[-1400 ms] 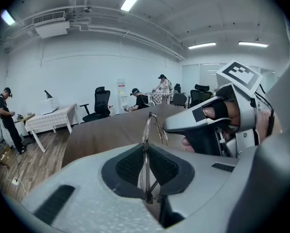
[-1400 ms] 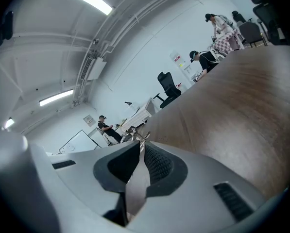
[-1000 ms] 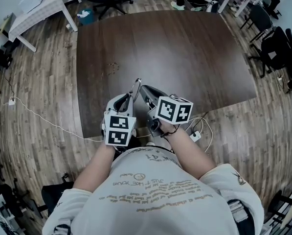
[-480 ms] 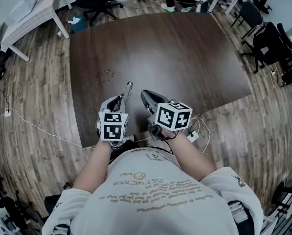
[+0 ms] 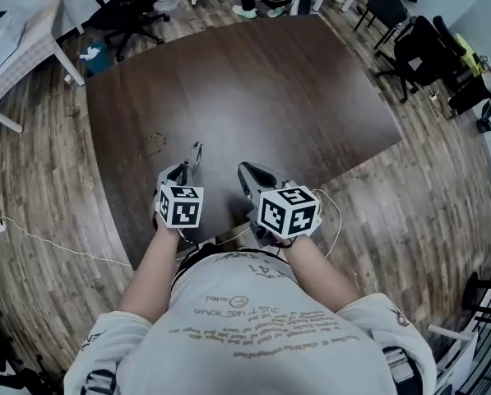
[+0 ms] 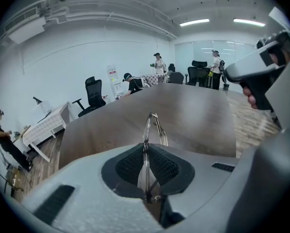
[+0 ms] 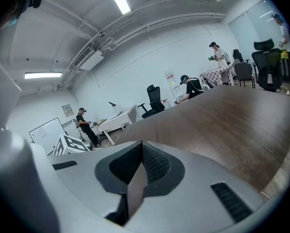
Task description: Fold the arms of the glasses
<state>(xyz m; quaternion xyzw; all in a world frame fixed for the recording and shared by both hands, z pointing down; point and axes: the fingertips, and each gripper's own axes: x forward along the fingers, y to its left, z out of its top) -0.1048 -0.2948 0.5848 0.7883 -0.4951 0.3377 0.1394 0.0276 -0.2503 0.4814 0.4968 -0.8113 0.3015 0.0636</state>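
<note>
Thin wire-rimmed glasses (image 5: pixel 195 155) stick up out of my left gripper (image 5: pixel 187 169), which is shut on them over the near part of the dark wooden table (image 5: pixel 253 89). In the left gripper view the glasses (image 6: pixel 152 127) stand edge-on between the black pads (image 6: pixel 166 166), with the rims poking forward past the tips of the left gripper (image 6: pixel 145 147). My right gripper (image 5: pixel 245 171) sits to the right, apart from the glasses. Its jaws are closing and the pads (image 7: pixel 154 164) meet with nothing between them at the right gripper (image 7: pixel 141 144).
Black office chairs (image 5: pixel 409 48) stand around the table's far and right sides. A white table (image 5: pixel 19 48) is at the far left. A white cable (image 5: pixel 48 241) runs across the wood floor. People (image 6: pixel 158 62) stand and sit beyond the table's far end.
The left gripper has sunk and drifted left with the glasses. The right gripper, earlier close beside the glasses, has drawn away to the right and its jaws have come together.
</note>
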